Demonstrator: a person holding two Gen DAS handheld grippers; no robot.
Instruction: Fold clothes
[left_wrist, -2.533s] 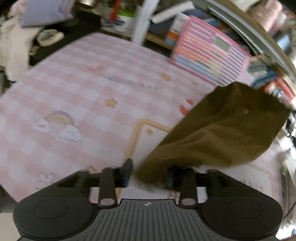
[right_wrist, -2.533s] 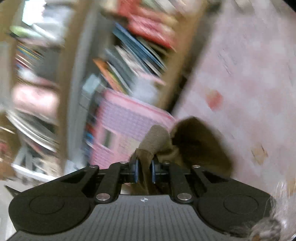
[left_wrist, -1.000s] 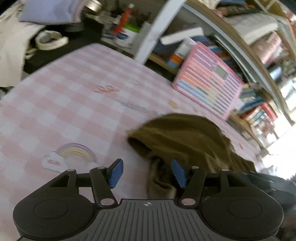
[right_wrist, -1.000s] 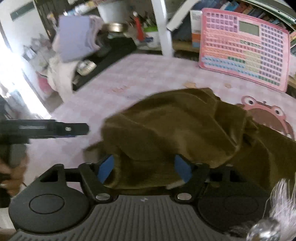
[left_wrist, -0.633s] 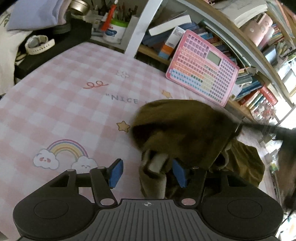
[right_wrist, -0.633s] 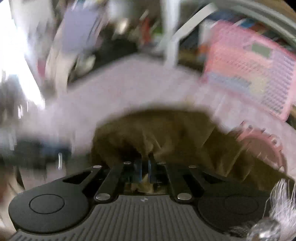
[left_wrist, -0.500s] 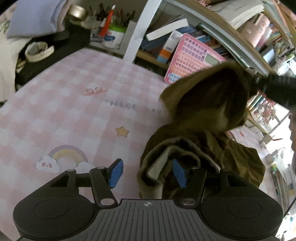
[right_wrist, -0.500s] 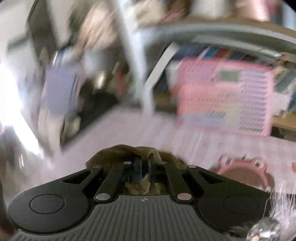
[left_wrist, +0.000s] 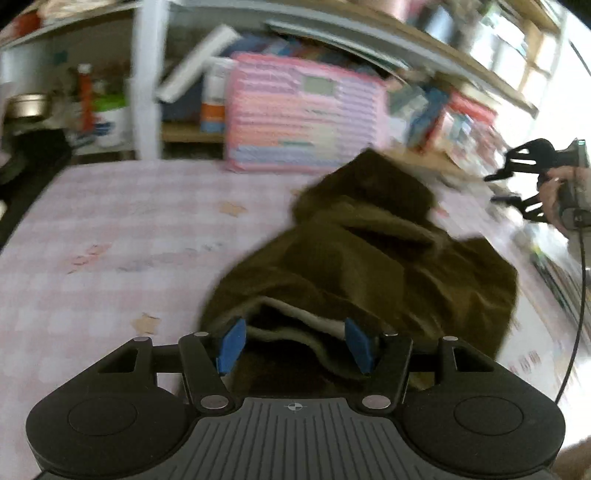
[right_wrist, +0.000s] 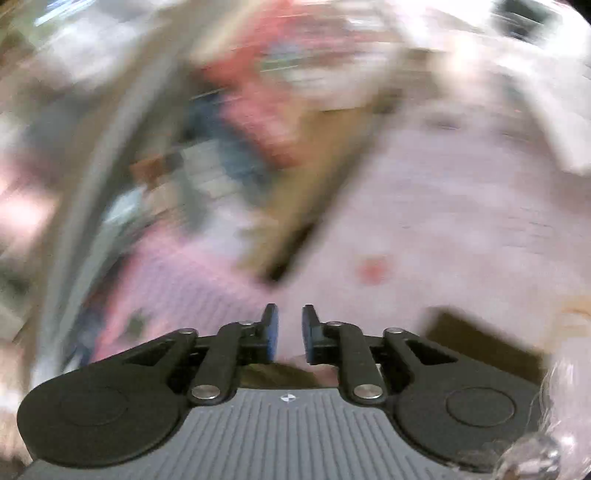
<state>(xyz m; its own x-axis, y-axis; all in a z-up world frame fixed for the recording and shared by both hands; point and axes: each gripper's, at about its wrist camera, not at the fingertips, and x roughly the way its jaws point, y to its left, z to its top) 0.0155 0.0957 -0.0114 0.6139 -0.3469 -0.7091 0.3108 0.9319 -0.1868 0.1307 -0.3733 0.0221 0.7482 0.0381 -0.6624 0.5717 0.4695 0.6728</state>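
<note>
An olive-brown garment lies crumpled on the pink checked mat, with a paler lined edge turned up at its near side. My left gripper is open over that near edge; the fold lies between the blue pads without being pressed. In the left wrist view my right gripper is off to the far right in a hand, clear of the garment. The right wrist view is badly blurred. There my right gripper shows a narrow gap with its jaws opening and nothing between them. A brown patch of garment shows at lower right.
A pink keyboard toy leans against the bookshelf behind the mat. A white post, a cup of pens and a metal bowl stand at the back left. A black cable hangs at the right.
My right gripper shut on the garment, lifted part of it, swung off to the right and let go. The garment has dropped back on the mat. My left gripper moved over its near edge.
</note>
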